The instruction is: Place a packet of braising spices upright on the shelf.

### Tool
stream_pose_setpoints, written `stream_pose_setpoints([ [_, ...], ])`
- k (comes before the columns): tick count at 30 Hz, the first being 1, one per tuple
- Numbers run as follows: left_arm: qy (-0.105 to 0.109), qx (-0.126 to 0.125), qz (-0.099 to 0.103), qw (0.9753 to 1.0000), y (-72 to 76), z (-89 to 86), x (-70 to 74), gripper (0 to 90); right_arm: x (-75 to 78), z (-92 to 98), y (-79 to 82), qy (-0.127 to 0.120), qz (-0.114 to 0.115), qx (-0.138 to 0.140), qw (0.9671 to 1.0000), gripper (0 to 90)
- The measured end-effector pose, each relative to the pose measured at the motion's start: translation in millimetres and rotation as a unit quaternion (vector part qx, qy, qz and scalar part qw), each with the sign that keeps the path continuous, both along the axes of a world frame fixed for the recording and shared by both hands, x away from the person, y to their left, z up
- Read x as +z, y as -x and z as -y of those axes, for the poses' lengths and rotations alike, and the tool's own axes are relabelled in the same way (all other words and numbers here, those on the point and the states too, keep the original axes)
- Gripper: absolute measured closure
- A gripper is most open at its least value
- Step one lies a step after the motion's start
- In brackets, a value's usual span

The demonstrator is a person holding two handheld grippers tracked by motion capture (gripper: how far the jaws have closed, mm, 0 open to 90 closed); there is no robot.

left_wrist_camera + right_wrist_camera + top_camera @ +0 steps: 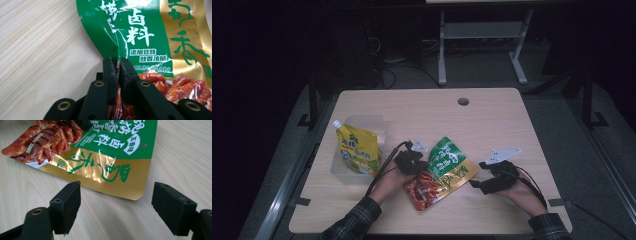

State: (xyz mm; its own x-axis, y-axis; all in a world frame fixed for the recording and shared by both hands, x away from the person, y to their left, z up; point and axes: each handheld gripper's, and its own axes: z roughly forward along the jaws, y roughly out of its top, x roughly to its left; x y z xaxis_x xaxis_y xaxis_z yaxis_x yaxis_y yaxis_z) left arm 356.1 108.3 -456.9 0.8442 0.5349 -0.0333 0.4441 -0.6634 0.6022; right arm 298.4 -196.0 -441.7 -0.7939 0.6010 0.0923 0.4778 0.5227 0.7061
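A light wooden table (492, 115) with a round cable hole (463, 101) near its far edge stands on grey floor (612, 165). Beyond it, a white desk frame (482, 35) and loose cables (407, 62) sit in a dark, dimly lit room.

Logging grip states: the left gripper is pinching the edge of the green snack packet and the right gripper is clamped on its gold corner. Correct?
Not quite. The left gripper does pinch the green snack packet, but the right gripper is open: in the right gripper view its jaws stand wide apart, short of the gold corner, touching nothing.
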Motion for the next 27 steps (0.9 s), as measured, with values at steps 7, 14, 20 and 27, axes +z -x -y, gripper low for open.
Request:
stream_pose_setpoints([
  [7, 0.054, 0.025, -0.015, 0.9981, 1.2, -7.7, 3.6, 89.6, 1.3, 2.8, -0.1, -0.009, -0.001, -0.016, 0.9998, 18.1],
  [14, 0.089, 0.038, 0.018, 0.9951, 12.7, -9.6, 28.6, 89.7, 4.1, 6.7, 5.2, -0.031, -0.006, -0.025, 0.9992, 16.1],
  [20, 0.121, 0.035, 0.035, 0.9915, 21.5, -13.8, 47.5, 89.8, 4.5, 6.4, 7.1, -0.066, -0.018, -0.019, 0.9975, 15.9],
  [27, 0.164, 0.034, 0.045, 0.9849, 28.8, -16.6, 67.7, 89.8, 5.0, -6.7, -1.9, -0.087, -0.014, -0.007, 0.9961, 19.6],
])
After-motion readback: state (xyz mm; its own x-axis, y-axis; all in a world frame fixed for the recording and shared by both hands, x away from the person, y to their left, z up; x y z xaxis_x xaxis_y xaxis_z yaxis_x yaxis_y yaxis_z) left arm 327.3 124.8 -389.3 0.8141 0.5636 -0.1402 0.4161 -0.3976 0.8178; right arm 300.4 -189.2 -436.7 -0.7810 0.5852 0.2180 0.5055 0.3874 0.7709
